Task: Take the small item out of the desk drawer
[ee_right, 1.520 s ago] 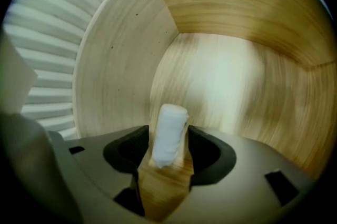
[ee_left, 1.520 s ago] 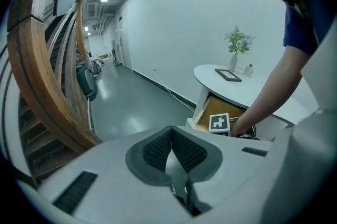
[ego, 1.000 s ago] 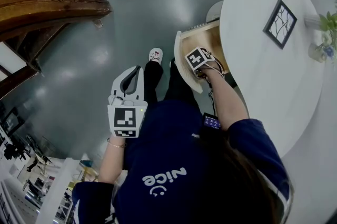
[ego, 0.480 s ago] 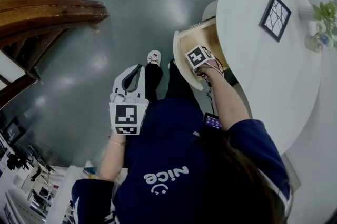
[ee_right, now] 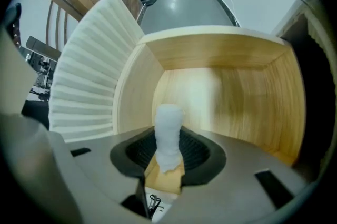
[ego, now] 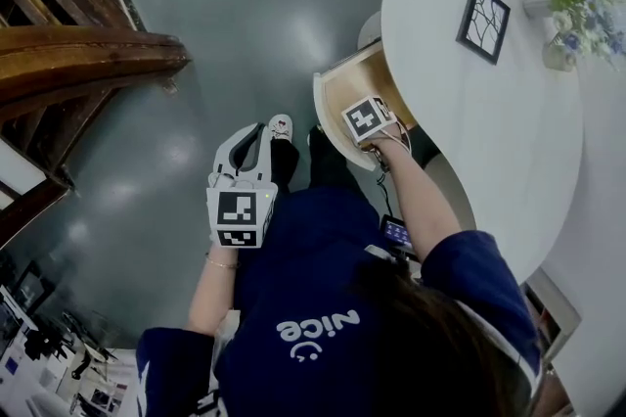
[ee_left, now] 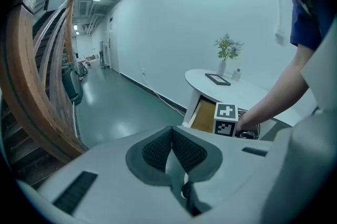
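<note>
Item (ee_right: 168, 122) inside right claw (ee_right: 168, 153), above drawer (ee_right: 238, 95)

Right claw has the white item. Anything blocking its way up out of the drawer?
Nothing visible. The right claw grips the white item over the open drawer; the tabletop lies beside it, not over it.

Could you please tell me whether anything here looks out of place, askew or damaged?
Nothing looks spilled or damaged. The only oddity is the picture frame, which lies flat on the white table instead of standing. The drawer is open, with the right gripper holding a small white item over it.
</note>
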`<state>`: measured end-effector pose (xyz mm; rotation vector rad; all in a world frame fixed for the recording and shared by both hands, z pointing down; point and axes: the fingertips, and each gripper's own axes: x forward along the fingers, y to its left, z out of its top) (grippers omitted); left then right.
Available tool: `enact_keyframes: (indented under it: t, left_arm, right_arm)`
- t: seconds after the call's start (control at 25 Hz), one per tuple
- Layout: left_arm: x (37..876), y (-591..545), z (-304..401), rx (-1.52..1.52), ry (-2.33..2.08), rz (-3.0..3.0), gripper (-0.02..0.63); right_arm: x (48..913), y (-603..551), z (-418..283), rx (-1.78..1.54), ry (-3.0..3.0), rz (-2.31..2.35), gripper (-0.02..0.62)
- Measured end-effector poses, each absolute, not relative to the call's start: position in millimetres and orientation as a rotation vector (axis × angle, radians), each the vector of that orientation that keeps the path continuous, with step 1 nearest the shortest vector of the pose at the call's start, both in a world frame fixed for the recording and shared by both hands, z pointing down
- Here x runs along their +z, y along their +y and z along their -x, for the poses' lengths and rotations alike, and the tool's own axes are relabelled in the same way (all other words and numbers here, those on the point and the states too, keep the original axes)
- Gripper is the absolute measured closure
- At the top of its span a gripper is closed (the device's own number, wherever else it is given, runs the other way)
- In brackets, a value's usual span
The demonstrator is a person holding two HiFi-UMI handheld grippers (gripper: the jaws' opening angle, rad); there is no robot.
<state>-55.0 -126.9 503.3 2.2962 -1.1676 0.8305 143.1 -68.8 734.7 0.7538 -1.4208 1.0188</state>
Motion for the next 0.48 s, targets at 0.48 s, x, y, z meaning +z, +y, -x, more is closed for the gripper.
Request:
enact_keyframes:
  t: [0.48]
  left_arm:
    - [495,-149,44,0.788,-1.068,-2.414,0.601]
  right_arm:
    - [687,-80,-128,1.018,-1.506,-0.917,0.459]
